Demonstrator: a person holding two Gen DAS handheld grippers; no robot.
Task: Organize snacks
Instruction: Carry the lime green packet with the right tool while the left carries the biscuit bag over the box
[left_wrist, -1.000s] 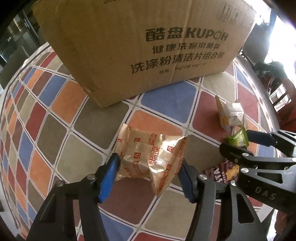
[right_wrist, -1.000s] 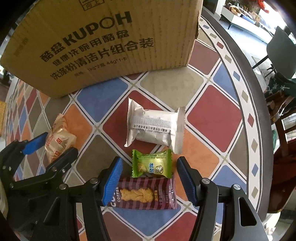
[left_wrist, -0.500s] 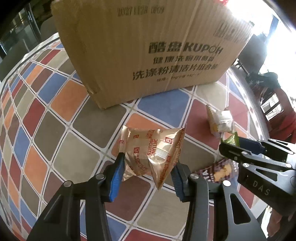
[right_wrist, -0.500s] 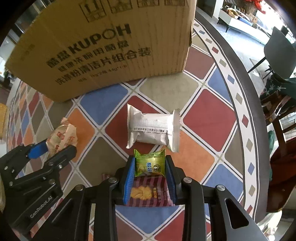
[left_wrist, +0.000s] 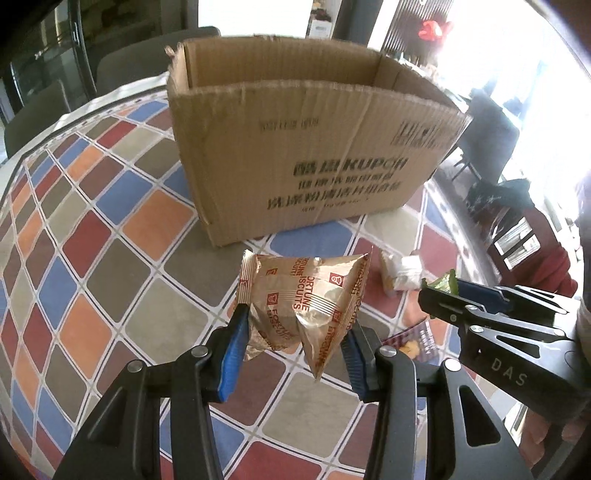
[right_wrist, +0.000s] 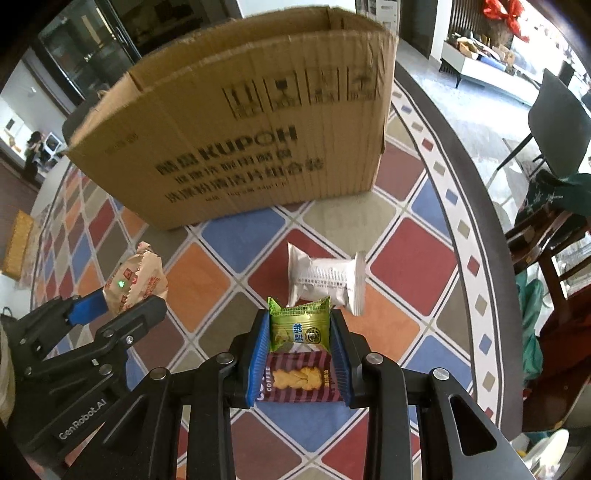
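My left gripper (left_wrist: 295, 339) is shut on a gold Fortune Biscuits packet (left_wrist: 303, 299) and holds it above the table, in front of the open cardboard box (left_wrist: 306, 158). My right gripper (right_wrist: 299, 347) is shut on a small green snack packet (right_wrist: 299, 325), also lifted. In the right wrist view the box (right_wrist: 240, 147) stands just beyond, and the left gripper (right_wrist: 110, 302) with the gold packet (right_wrist: 136, 277) is at the left. A white packet (right_wrist: 325, 275) and a maroon coffee biscuit packet (right_wrist: 299, 380) lie on the table below the right gripper.
The round table has a coloured diamond-pattern cloth (left_wrist: 85, 229). Its edge curves at the right (right_wrist: 476, 229), with chairs (right_wrist: 557, 122) beyond. The right gripper shows in the left wrist view (left_wrist: 439, 295), close to the right of the left one.
Both grippers closed on their packets and rose: the left lifted the gold packet, the right lifted the green packet. The box's open top has come into view.
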